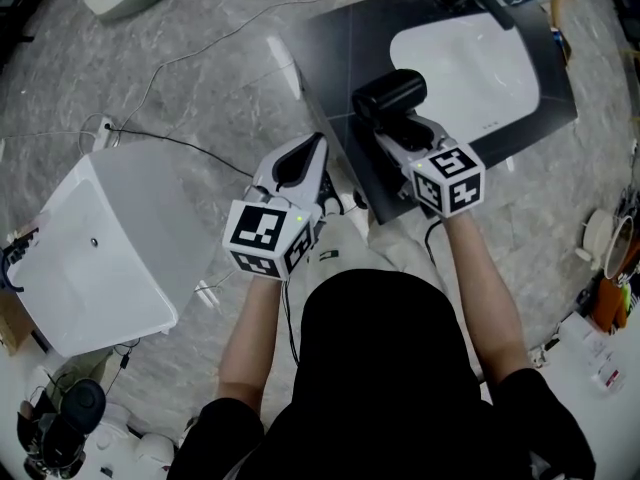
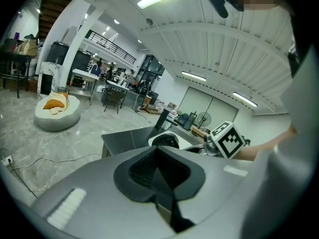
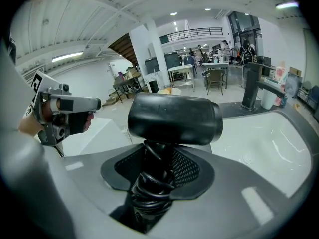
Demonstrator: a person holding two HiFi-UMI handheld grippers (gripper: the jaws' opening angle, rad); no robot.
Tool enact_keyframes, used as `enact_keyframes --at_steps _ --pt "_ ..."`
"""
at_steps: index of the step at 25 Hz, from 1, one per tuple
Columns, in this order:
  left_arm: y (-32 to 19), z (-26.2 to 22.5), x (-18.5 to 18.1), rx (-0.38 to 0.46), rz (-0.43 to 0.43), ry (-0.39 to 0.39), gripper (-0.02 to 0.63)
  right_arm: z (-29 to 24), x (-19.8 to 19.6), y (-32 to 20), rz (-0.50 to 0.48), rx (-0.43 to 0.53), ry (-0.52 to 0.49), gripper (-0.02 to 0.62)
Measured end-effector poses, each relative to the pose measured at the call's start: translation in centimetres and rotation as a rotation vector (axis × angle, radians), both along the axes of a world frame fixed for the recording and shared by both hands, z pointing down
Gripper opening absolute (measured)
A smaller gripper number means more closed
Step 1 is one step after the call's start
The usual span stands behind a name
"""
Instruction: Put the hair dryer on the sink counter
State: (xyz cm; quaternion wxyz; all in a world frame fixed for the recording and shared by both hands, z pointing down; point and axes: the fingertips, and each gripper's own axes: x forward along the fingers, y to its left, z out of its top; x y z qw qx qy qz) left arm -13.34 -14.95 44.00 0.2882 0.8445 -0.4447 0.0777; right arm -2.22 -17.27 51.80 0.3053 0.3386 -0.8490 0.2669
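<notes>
Black hair dryer: we clamp the right gripper on its cord-wrapped handle, with the barrel at the jaws' 12 o'clock, over the left edge of the dark sink counter. In the head view the barrel's long axis runs 8 to 2 o'clock, crosswise to the jaws. Its grilled rear faces the left gripper and its front the white basin. We hold the left gripper's jaws together, with nothing between.
</notes>
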Motion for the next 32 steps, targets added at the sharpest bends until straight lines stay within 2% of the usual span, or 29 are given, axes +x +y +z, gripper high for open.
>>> enact_keyframes --at_steps 13,32 --pt "0.1 1.0 0.0 -0.017 -0.011 0.011 0.000 3.1 -0.9 -0.1 -0.033 -0.058 0.080 0.167" --pt "0.5 1.7 -0.4 -0.031 -0.018 0.004 0.000 4.9 -1.3 -1.0 -0.038 -0.119 0.128 0.170"
